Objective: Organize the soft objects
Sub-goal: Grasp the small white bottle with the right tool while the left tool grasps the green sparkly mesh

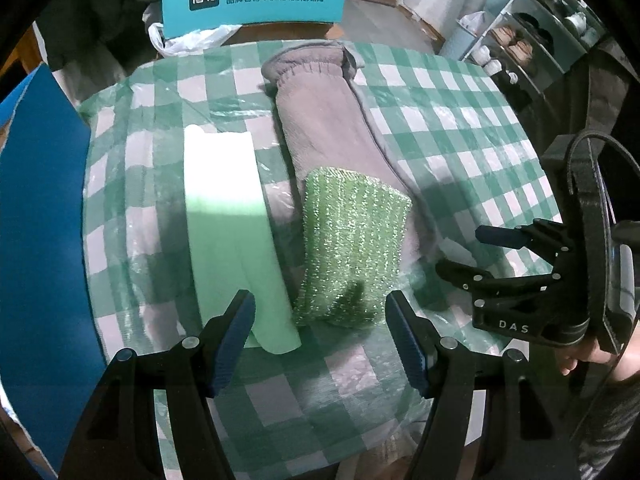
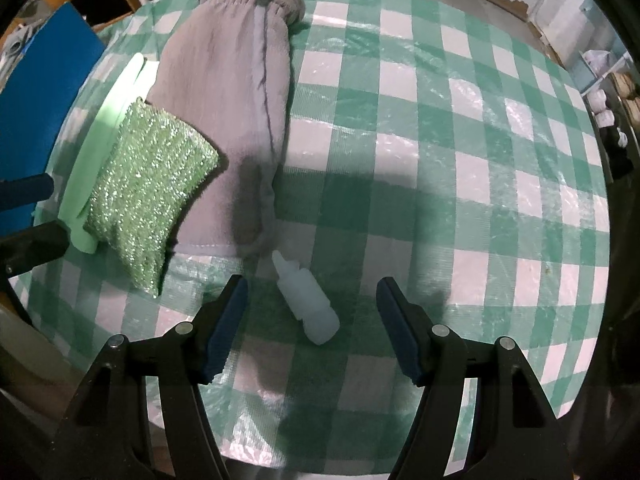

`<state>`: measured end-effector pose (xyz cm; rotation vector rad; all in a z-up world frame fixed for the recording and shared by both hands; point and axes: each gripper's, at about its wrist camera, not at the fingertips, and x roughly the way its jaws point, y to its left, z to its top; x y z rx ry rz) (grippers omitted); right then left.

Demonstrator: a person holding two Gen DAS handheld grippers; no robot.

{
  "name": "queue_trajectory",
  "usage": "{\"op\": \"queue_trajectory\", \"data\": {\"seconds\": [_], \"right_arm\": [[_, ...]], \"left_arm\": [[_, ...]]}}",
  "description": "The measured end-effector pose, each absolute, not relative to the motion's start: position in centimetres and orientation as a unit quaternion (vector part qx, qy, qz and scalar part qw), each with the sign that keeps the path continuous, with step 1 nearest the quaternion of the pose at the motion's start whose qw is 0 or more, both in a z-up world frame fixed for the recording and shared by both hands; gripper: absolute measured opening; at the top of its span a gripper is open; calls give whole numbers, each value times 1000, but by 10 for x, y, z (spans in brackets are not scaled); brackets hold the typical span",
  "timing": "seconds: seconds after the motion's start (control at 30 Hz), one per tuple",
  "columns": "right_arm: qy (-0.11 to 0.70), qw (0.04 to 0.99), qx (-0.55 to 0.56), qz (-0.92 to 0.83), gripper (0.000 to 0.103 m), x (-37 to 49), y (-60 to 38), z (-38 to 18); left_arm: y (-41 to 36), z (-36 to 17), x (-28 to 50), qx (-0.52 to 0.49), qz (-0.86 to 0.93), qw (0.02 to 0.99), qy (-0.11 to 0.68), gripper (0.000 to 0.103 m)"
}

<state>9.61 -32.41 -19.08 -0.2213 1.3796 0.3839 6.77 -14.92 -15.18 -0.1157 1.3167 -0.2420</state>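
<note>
On the green checked tablecloth [image 2: 440, 120] a grey garment [image 2: 224, 92] lies, the sparkly green scrubbing pad [image 1: 352, 248] resting on its near end, a pale green cloth [image 1: 232, 220] beside it. My left gripper [image 1: 320, 320] hangs wide apart over the pad's near edge, holding nothing; my right gripper [image 2: 312, 316] straddles a small white bottle [image 2: 306, 300], pads clear of it.

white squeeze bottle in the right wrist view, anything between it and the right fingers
Nothing visible does. The white squeeze bottle lies on its side on the checked tablecloth, in the gap in front of the open right gripper. The grey garment ends just beyond the bottle's nozzle, and the glittery green scrubber sits off to the left.
</note>
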Motion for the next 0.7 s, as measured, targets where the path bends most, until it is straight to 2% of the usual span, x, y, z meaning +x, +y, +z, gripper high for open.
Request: {"op": "queue_trajectory", "data": {"seconds": [0.17,0.33,0.4,0.47,0.5,0.7], "right_arm": [[635,745,-104,175,59,96,-324,-199],[633,747,-101,178,54,94,-330,-205],[630,749,-104,177,47,94,-331,-205],[628,751,-106,176,29,98,-328,-206],[628,751,-106,177,25,98,-327,-206],[629,749,-96,183,21,102,-319,-203]], "left_arm": [[-155,-159,69,-62,-118,777,616,69],[-159,-164,71,-74,-123,770,622,69],[-161,-166,72,-77,-125,767,624,69],[-164,-166,72,-72,-123,768,624,70],[-166,-166,73,-69,-121,769,624,71],[-177,-163,72,-72,-131,775,614,78]]}}
